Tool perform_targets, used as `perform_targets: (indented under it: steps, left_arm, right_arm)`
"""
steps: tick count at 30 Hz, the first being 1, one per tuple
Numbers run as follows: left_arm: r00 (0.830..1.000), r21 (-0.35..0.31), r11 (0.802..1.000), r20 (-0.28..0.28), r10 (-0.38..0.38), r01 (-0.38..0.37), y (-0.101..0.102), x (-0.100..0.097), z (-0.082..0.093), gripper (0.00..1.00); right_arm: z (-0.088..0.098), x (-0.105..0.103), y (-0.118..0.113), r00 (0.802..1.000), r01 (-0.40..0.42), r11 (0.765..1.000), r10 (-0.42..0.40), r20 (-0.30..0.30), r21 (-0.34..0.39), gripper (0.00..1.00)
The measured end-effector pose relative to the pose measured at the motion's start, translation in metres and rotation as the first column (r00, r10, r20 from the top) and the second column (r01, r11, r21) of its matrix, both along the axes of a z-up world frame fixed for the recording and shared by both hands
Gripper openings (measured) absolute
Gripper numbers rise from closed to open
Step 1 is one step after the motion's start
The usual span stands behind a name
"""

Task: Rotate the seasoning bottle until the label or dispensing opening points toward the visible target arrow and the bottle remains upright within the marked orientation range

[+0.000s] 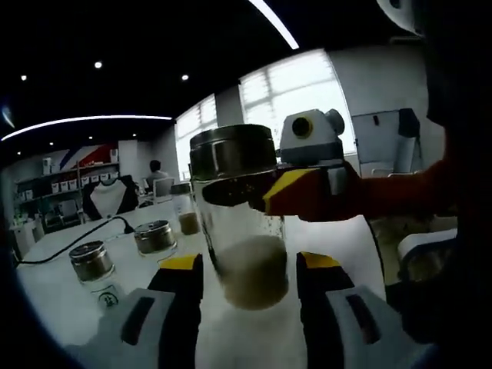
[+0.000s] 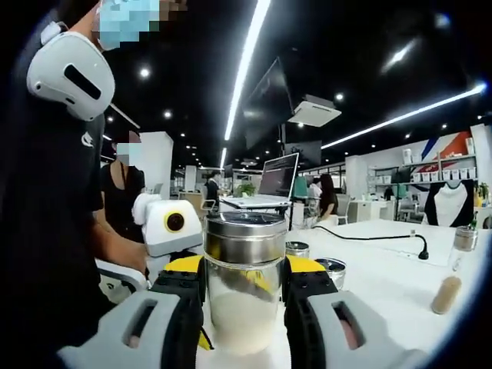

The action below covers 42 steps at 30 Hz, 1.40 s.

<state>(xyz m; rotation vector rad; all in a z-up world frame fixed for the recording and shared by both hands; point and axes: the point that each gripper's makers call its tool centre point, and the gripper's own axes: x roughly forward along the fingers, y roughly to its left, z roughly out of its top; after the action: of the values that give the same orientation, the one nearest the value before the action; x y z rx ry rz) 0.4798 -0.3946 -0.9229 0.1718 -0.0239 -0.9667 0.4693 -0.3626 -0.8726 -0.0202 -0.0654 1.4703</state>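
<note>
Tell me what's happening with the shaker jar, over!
Left gripper shut on seasoning bottle, low. Right gripper shut on it just under the metal lid. Bottle upright. Two spare jars nearby on the table.

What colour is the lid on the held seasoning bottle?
Silver metal lid on the seasoning bottle, clearest in the right gripper view.
</note>
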Motion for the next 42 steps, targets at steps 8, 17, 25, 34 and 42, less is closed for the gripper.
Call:
perform_targets:
  steps: [8,17,25,34,42]
  left_arm:
    - [0.999,-0.011,0.999,0.000,-0.053,0.053,-0.004,-0.003,0.002,0.48]
    - [1.000,0.065,0.998,0.020,0.018,-0.019,-0.003,0.003,-0.003,0.45]
    - [0.988,0.088,0.984,0.021,0.154,-0.155,0.002,0.017,-0.006,0.44]
    - [0.954,0.226,0.928,0.112,0.278,-0.297,0.020,0.029,-0.018,0.43]
    - [0.922,0.264,0.888,0.202,0.331,-0.377,0.017,0.028,-0.015,0.42]
  right_arm:
    - [0.001,-0.007,0.001,0.999,-0.035,0.999,0.035,-0.010,0.011,0.37]
    - [-0.005,0.000,0.001,0.999,0.007,1.000,-0.007,-0.036,0.003,0.38]
    - [-0.006,0.019,0.003,0.986,0.153,0.988,-0.151,-0.077,0.029,0.38]
    - [-0.020,0.037,-0.002,0.904,0.402,0.916,-0.398,-0.153,-0.010,0.37]
    - [-0.009,0.040,-0.008,0.820,0.543,0.835,-0.507,-0.266,0.084,0.39]
